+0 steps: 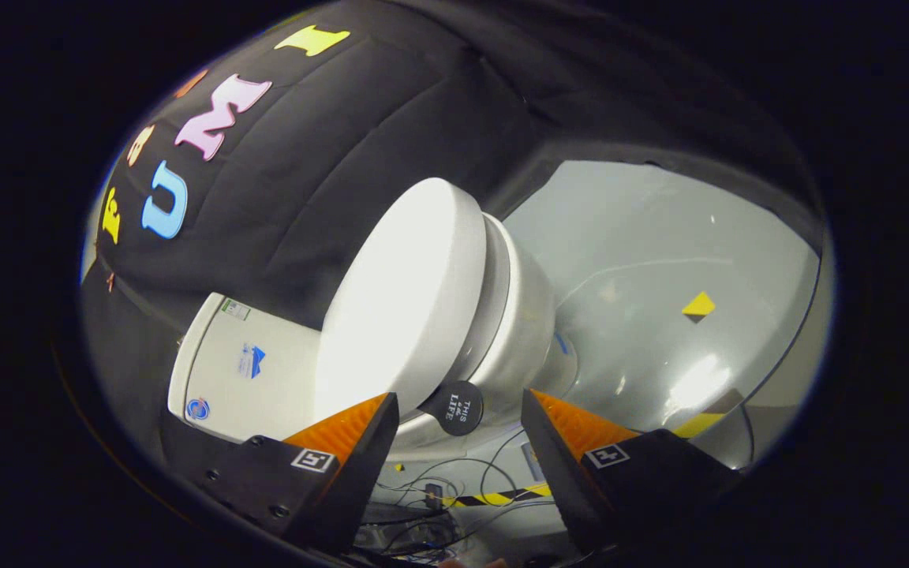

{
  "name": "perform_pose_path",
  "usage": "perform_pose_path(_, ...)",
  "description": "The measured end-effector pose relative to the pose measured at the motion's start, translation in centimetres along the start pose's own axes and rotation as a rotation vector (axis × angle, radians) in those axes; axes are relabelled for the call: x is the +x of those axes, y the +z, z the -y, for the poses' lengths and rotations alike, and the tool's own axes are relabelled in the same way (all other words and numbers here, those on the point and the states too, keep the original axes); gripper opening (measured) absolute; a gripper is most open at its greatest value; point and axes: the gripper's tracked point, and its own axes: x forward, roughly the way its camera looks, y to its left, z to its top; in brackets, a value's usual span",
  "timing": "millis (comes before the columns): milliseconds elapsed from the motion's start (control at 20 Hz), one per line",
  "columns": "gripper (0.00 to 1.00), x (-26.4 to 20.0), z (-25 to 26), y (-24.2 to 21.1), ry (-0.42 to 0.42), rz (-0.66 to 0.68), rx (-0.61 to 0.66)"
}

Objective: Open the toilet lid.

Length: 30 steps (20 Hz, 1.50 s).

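A white toilet stands just ahead of the fingers, seen rolled to one side. Its broad white lid (pixel 399 300) lies down against the seat (pixel 502 284), above the bowl (pixel 529 347). The white tank (pixel 237 371) sits behind the lid, beyond one finger. A round black tab (pixel 458 408) sticks out from the lid's front edge. My gripper (pixel 458 398) is open, and the tab sits in the gap between the two fingertips. Neither finger touches the tab.
The black cloth wall (pixel 360 134) rises behind the tank. A glossy grey floor (pixel 660 260) spreads past the bowl, with a yellow diamond marker (pixel 698 304). Yellow-and-black tape (pixel 502 497) and loose cables (pixel 439 481) lie under the fingers.
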Motion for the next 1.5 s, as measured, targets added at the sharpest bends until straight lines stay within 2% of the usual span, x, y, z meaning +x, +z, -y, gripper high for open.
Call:
perform_pose_path(150, 0.97, 1.8, 0.0, -0.6, 0.063, -0.060, 0.079)
perform_pose_path(250, 0.85, 2.5, 0.1, -1.0, 0.101, -0.091, 0.122)
perform_pose_path(300, 0.84, 3.1, 0.2, -1.3, 0.108, -0.107, 0.150)
perform_pose_path(400, 0.51, 3.4, 0.4, -1.3, 0.137, -0.128, 0.214)
perform_pose_path(450, 0.45, 3.9, 0.0, -1.2, 0.177, -0.123, 0.243)
perform_pose_path(500, 0.38, 2.3, 0.2, -0.5, 0.198, -0.137, 0.288)
perform_pose_path(550, 0.31, 4.0, -0.2, -1.3, 0.206, -0.141, 0.279)
perform_pose_path(650, 0.21, 4.0, -0.1, -0.8, 0.230, -0.119, 0.248)
perform_pose_path(750, 0.12, 2.8, -0.3, 0.3, 0.249, -0.130, 0.298)
perform_pose_path(1100, 0.12, 2.6, -1.0, 0.2, 0.253, -0.123, 0.281)
perform_pose_path(1200, 0.07, 2.6, -1.2, -0.1, 0.222, -0.122, 0.233)
perform_pose_path(1300, 0.07, 2.1, -1.5, 0.2, 0.193, -0.116, 0.210)
perform_pose_path(1500, 0.07, 0.7, -3.7, 1.0, 0.193, -0.084, 0.190)
